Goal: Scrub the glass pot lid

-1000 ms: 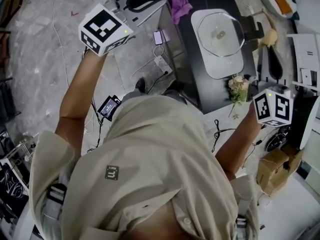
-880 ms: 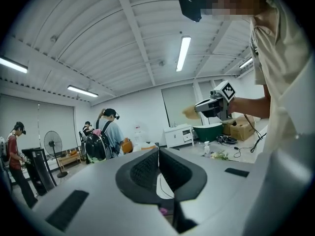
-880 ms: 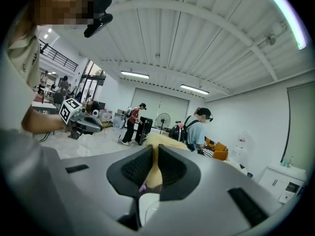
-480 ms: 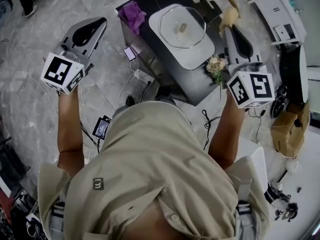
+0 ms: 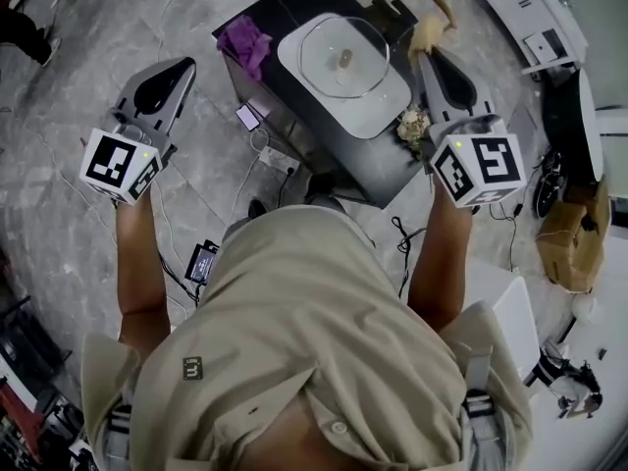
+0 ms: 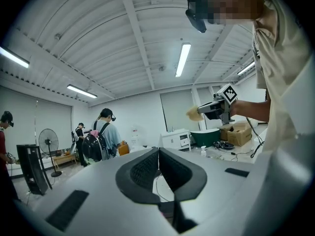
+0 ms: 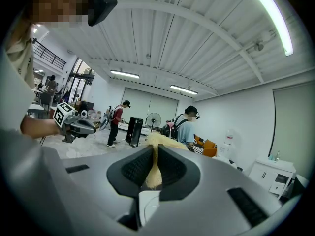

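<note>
Here, right hand-held gripper (image 7: 153, 154) pinches tan scrubber (image 7: 163, 140).

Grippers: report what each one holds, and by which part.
Right gripper pinches a tan scrubbing pad by its near end; the rest sticks out past the jaw tips. Left gripper holds nothing, jaws together.

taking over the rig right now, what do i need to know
Left claw: shut, empty, held over the floor left of the table.
Right claw: shut on a yellow scrubber, raised by the table's far right edge.
Glass pot lid lies on a pale tray on the table; neither claw touches it.
Done: scrubber gripped. Left: lower it and scrub the lid.
</note>
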Demonstrator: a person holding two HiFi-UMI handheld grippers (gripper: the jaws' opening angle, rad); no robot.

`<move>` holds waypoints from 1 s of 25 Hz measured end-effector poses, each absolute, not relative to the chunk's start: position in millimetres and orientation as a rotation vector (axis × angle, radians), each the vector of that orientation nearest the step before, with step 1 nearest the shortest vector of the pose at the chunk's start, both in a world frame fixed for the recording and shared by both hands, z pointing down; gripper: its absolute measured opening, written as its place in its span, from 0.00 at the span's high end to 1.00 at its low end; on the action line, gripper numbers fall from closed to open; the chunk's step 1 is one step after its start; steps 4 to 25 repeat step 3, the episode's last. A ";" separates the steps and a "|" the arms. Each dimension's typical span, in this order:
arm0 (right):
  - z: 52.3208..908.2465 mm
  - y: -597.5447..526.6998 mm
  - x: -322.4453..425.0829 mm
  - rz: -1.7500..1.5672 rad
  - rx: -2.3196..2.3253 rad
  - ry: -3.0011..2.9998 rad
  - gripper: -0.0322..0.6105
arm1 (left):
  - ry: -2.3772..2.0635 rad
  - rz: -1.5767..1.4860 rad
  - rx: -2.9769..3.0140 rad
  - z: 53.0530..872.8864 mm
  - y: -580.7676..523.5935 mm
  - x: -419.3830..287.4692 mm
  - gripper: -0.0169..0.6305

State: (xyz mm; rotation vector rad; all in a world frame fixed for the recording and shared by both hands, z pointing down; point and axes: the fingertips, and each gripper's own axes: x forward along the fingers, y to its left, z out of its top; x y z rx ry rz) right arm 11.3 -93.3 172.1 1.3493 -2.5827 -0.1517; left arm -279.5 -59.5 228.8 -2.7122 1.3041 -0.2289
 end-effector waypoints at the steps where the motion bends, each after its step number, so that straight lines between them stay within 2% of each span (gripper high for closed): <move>1: 173.2 -93.8 11.4 -0.151 1.347 -2.581 0.89 | 1.306 -0.229 -2.714 230.1 -59.5 -279.6 0.94; 25: 174.9 -94.8 11.6 -0.152 1.344 -2.577 0.89 | 1.308 -0.229 -2.718 232.3 -59.4 -279.7 0.94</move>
